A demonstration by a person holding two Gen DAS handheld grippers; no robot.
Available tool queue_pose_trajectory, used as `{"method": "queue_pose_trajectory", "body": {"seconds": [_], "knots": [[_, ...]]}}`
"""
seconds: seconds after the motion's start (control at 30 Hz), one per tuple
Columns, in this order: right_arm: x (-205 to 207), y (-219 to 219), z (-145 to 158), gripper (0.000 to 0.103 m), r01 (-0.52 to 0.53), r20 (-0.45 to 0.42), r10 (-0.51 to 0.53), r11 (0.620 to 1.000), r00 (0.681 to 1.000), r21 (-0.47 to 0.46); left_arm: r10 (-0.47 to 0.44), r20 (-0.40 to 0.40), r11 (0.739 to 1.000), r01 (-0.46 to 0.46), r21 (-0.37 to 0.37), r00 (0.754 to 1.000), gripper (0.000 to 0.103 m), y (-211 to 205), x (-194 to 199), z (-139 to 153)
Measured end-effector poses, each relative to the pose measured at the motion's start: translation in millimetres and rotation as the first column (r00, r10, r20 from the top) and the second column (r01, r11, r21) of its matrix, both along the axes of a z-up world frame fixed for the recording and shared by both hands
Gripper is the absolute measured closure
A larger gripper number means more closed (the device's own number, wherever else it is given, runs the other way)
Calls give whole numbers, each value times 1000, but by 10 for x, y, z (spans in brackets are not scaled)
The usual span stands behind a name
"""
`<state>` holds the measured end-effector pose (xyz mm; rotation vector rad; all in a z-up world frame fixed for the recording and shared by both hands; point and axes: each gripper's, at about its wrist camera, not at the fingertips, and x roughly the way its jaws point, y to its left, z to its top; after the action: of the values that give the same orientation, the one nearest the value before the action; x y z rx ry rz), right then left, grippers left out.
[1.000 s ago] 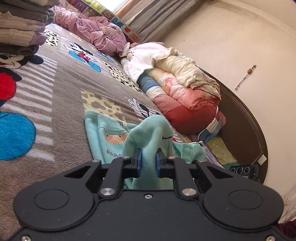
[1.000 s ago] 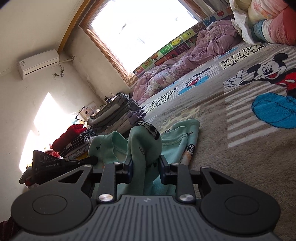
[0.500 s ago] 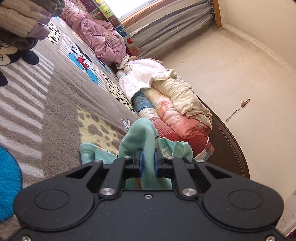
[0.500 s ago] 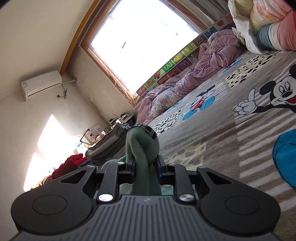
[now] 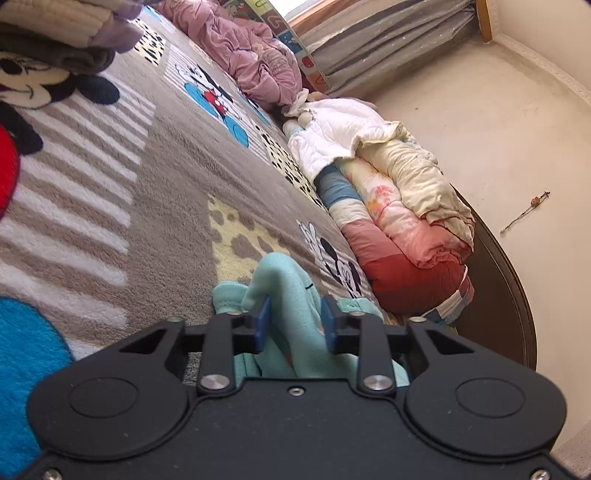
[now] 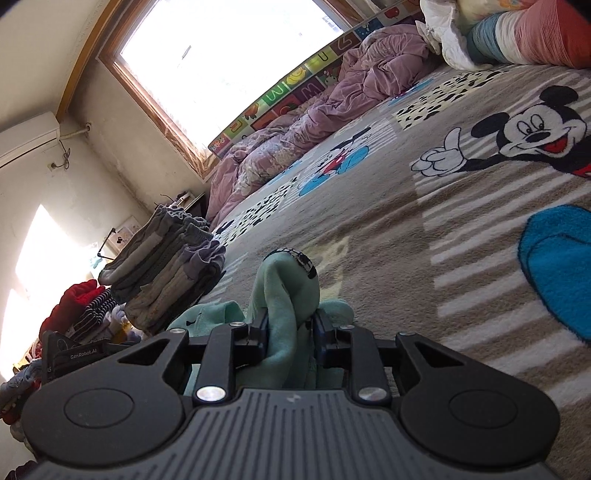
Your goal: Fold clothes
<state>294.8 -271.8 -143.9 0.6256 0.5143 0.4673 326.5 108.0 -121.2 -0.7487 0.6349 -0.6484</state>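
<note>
A mint green garment point(image 5: 284, 280) lies bunched on the cartoon-mouse blanket point(image 5: 110, 192). A fold of it rises between the blue pads of my left gripper point(image 5: 295, 317). Those jaws are opening and stand well apart, with the cloth loose in the gap. In the right wrist view the same garment point(image 6: 291, 280) humps up between the fingers of my right gripper point(image 6: 291, 328). Its jaws are opening too, but the cloth still fills the gap and touches both pads. The rest of the garment is hidden under the gripper bodies.
A stack of folded grey clothes point(image 6: 166, 266) stands at the left, also seen at the top left as the folded stack point(image 5: 55, 29). A crumpled purple quilt point(image 6: 314, 125) lies under the window. Rolled bedding point(image 5: 399, 221) lines the headboard. Red and striped clothes point(image 6: 81, 306) are heaped beyond the stack.
Both grippers carried the garment's raised folds across the blanket and lowered slightly. The left jaws went from pinched shut on the cloth to wide apart; the right jaws widened less.
</note>
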Motion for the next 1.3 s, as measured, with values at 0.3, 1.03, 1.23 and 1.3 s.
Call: {"method": "queue_pose_trajectory", "body": {"seconds": [0.3, 1.03, 1.23, 1.3], "knots": [[-759, 2, 458, 47, 22, 260, 19, 988, 965, -155, -21, 90, 986, 5, 166, 996, 43, -212, -675, 375], [-575, 653, 333, 49, -162, 154, 270, 854, 951, -494, -202, 197, 768, 30, 640, 959, 60, -952, -841, 113], [-577, 436, 535, 49, -1, 268, 124, 909, 955, -417, -72, 301, 876, -84, 476, 951, 60, -679, -845, 339], [-411, 365, 491, 49, 35, 241, 72, 911, 968, -412, -32, 289, 897, -100, 430, 957, 60, -599, -787, 322]]}}
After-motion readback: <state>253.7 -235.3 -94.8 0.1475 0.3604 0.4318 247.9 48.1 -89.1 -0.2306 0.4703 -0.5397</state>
